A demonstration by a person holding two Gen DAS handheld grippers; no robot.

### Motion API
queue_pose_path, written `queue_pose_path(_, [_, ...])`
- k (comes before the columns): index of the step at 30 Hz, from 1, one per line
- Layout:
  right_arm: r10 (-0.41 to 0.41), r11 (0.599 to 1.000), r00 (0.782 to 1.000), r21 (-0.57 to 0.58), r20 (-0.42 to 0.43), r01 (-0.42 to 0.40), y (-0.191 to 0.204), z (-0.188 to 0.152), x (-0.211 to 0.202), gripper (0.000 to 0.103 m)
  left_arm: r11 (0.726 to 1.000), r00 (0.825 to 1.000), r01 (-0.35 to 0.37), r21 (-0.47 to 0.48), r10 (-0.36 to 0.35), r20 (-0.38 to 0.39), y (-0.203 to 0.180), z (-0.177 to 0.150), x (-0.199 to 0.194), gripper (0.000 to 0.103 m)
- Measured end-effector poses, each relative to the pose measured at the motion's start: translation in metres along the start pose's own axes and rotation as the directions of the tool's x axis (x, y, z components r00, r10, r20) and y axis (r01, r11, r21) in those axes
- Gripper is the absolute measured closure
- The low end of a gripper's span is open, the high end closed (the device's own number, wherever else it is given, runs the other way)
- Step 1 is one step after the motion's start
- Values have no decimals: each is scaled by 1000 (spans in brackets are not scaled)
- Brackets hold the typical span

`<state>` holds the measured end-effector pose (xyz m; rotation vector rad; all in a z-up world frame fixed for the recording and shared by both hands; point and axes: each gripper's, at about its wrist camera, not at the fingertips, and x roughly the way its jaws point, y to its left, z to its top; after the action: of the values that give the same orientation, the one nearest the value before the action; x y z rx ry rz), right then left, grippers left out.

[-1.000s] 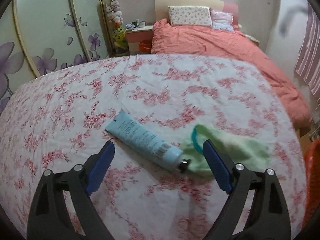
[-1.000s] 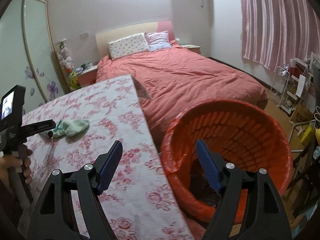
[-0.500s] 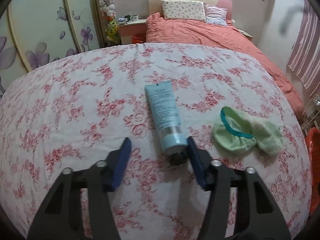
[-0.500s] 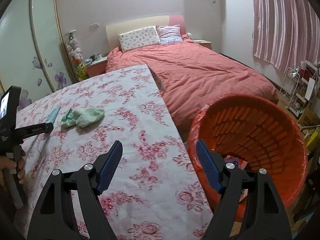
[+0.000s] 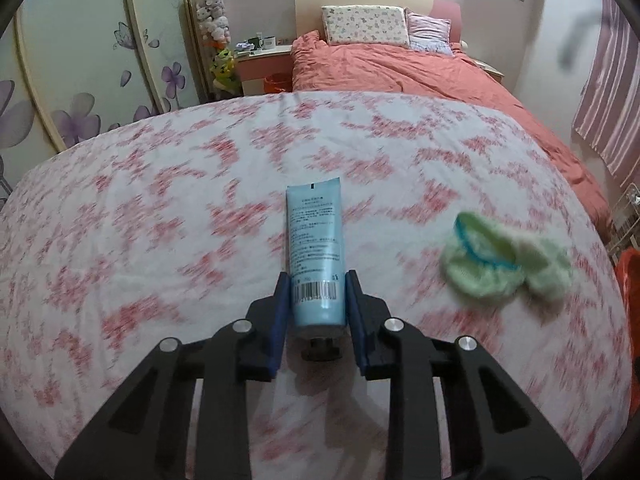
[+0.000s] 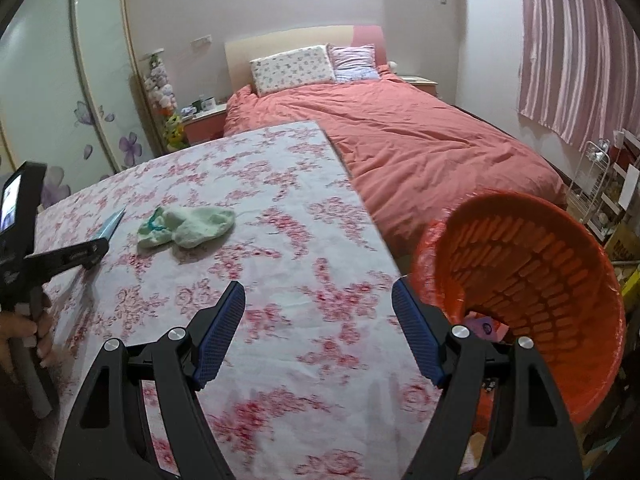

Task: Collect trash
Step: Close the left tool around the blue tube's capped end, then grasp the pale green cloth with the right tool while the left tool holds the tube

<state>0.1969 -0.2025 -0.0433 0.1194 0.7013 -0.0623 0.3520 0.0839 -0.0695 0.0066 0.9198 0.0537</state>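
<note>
A light blue tube (image 5: 316, 248) with a barcode and a black cap lies along my left gripper (image 5: 316, 286), which is shut on its cap end over the floral table (image 5: 140, 240). The tube's flat tail shows in the right wrist view (image 6: 112, 222), held by the left gripper (image 6: 86, 254). A pale green sock (image 5: 504, 264) with a teal cuff lies to the right of the tube, and also shows in the right wrist view (image 6: 186, 226). My right gripper (image 6: 320, 308) is open and empty above the table's right edge. An orange basket (image 6: 560, 272) stands beside the table.
A bed with a coral duvet (image 6: 420, 140) stands beyond the table. A wardrobe with purple flowers (image 5: 80, 80) is at the left. A nightstand (image 5: 264, 64) with cups is by the bed. A pink packet (image 6: 486, 326) lies in the basket. A wire rack (image 6: 596, 184) stands at far right.
My left gripper has moved forward and shut on the tube's cap end. My right gripper has swung left, from over the basket towards the table.
</note>
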Motion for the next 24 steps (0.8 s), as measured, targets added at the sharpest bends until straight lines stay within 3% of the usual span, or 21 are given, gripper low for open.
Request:
queue_pose_path(8, [80,995,997,-53,-23,-81,47,17,28,28,998,998,-61,-4,61,5,52,-36,-26,75])
queue_pose_path(12, [110,991,993,-76,-50,-114,79,30,53,28,998,999,-49,-35,50,7,64,-39,-28,75])
queue_pose_path(15, [103,989,993,-97,-62,-109,100,39,71,27,998,999,-48,-35,48,7,67,-40,-29,74])
queue_pose_path(18, [83,985,993,-143,-82,-94,119,47,86,17,998,999,-36,-46,36,7,68,-40,-29,74])
queue_pose_path(23, [49,977,988,-199,-149,-78,137,50,105,17,998,999,-33,-52,33,6,71,-41,-29,73])
queue_pose_path(24, [40,976,985,-205,-167,-75,138,49,108,24,998,999,-32,-52,32,6,72,-41,-29,73])
